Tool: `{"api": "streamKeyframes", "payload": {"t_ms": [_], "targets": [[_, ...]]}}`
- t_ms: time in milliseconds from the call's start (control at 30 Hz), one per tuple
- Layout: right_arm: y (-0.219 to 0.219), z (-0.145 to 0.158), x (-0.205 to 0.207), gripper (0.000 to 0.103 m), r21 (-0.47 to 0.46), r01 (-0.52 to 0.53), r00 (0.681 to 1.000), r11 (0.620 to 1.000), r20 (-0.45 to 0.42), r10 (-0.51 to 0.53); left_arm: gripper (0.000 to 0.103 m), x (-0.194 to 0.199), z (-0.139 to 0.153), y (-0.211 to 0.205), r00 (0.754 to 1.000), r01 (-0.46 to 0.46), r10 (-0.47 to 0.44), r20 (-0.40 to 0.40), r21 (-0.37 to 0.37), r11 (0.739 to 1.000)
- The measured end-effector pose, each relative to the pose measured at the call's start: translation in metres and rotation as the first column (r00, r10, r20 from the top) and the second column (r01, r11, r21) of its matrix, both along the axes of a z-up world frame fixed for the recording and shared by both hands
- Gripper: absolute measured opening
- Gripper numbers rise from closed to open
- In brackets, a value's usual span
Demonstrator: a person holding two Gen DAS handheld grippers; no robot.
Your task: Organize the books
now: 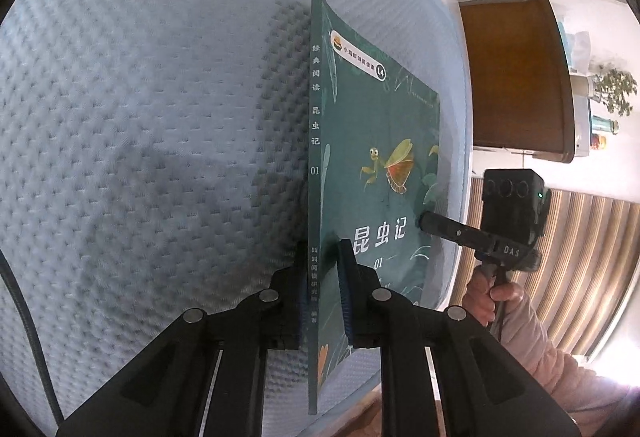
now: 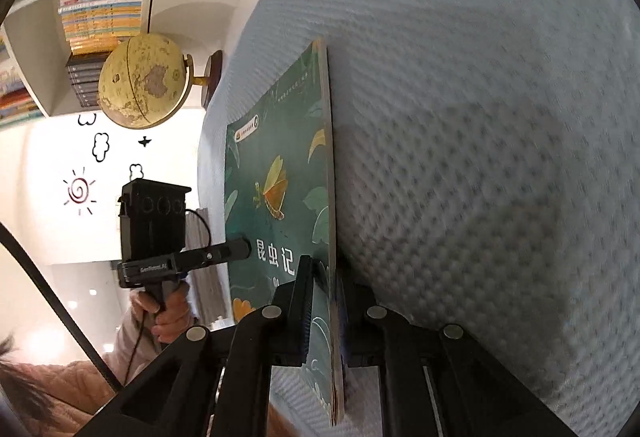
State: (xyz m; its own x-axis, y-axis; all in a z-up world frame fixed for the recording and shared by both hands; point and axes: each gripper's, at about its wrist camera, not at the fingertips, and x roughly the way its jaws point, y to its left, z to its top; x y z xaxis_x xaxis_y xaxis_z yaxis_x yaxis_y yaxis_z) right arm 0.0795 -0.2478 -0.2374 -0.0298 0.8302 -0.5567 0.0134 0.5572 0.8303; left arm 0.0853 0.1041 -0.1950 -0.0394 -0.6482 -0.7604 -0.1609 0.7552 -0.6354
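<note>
Green paperback insect book (image 1: 372, 165) is held above the pale-blue textured tabletop (image 1: 140, 117); left gripper (image 1: 320, 277) clamps the spine edge and right gripper (image 2: 324, 285) the page edge, sharing support.

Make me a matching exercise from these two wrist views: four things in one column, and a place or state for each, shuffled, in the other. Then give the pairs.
Things
1. green book
2. left gripper
3. right gripper
4. globe

Places or states
A. clamped on the book's spine edge
B. standing beside the shelves of books
C. held between both grippers over the pale blue textured surface
D. clamped on the book's open page edge

Pairs: 1-C, 2-A, 3-D, 4-B
</note>
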Motion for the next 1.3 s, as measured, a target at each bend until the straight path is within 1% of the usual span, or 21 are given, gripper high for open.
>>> {"api": "streamKeyframes", "payload": {"t_ms": [67, 100, 167, 233, 267, 333, 400, 433, 567, 700, 800, 900, 1033, 1167, 1300], "targets": [[0.004, 0.009, -0.002, 0.010, -0.051, -0.002, 0.999, 0.999, 0.040, 0.004, 0.015, -0.002, 0.002, -0.002, 1.000, -0.020, 0.021, -0.012, 0.035, 0.999], [0.005, 0.012, -0.002, 0.010, -0.062, -0.004, 0.999, 0.998, 0.049, 0.007, 0.015, -0.003, 0.005, -0.004, 0.999, -0.042, 0.044, -0.029, 0.070, 0.997], [0.007, 0.022, 0.000, 0.010, -0.032, 0.008, 0.998, 0.999, 0.068, -0.006, 0.014, -0.004, 0.014, -0.015, 0.997, -0.060, 0.066, -0.034, 0.150, 0.987], [0.014, 0.036, 0.001, 0.010, -0.026, -0.002, 0.995, 1.000, 0.098, 0.004, 0.014, -0.004, 0.028, -0.026, 0.999, -0.036, 0.036, 0.004, 0.249, 0.968], [0.018, 0.041, 0.001, 0.010, -0.036, -0.011, 0.993, 0.999, 0.113, 0.015, 0.014, -0.005, 0.033, -0.031, 1.000, -0.023, 0.019, 0.016, 0.285, 0.958], [0.027, 0.054, 0.002, 0.010, -0.065, -0.042, 0.988, 0.997, 0.148, 0.051, 0.014, -0.008, 0.042, -0.039, 1.000, -0.001, -0.009, 0.029, 0.324, 0.946], [0.029, 0.059, 0.002, 0.010, -0.068, -0.048, 0.986, 0.996, 0.157, 0.058, 0.014, -0.012, 0.052, -0.045, 0.998, 0.015, -0.036, 0.052, 0.358, 0.933], [0.029, 0.063, 0.002, 0.010, -0.068, -0.047, 0.985, 0.997, 0.164, 0.058, 0.014, -0.013, 0.058, -0.046, 0.997, 0.017, -0.044, 0.064, 0.370, 0.929], [0.032, 0.081, -0.001, 0.010, -0.065, -0.051, 0.977, 0.997, 0.206, 0.064, 0.014, -0.020, 0.078, -0.041, 0.994, 0.007, -0.048, 0.098, 0.380, 0.925], [0.041, 0.104, -0.006, 0.010, -0.067, -0.065, 0.963, 0.996, 0.256, 0.080, 0.014, -0.031, 0.101, -0.040, 0.989, 0.005, -0.065, 0.130, 0.418, 0.909], [0.047, 0.119, -0.010, 0.010, -0.066, -0.066, 0.955, 0.996, 0.286, 0.083, 0.014, -0.038, 0.121, -0.036, 0.984, -0.009, -0.069, 0.166, 0.429, 0.903], [0.055, 0.134, -0.013, 0.010, -0.054, -0.070, 0.948, 0.996, 0.306, 0.083, 0.014, -0.041, 0.142, -0.028, 0.976, -0.020, -0.081, 0.202, 0.455, 0.891], [0.066, 0.154, -0.020, 0.010, -0.037, -0.071, 0.939, 0.997, 0.336, 0.079, 0.014, -0.044, 0.164, -0.012, 0.968, -0.051, -0.069, 0.242, 0.457, 0.888], [0.084, 0.169, -0.028, 0.010, -0.030, -0.079, 0.930, 0.996, 0.359, 0.084, 0.014, -0.050, 0.179, -0.005, 0.961, -0.084, -0.051, 0.273, 0.464, 0.882], [0.109, 0.181, -0.032, 0.010, -0.023, -0.102, 0.921, 0.995, 0.375, 0.103, 0.014, -0.059, 0.192, 0.017, 0.952, -0.112, -0.046, 0.303, 0.481, 0.869]]}}
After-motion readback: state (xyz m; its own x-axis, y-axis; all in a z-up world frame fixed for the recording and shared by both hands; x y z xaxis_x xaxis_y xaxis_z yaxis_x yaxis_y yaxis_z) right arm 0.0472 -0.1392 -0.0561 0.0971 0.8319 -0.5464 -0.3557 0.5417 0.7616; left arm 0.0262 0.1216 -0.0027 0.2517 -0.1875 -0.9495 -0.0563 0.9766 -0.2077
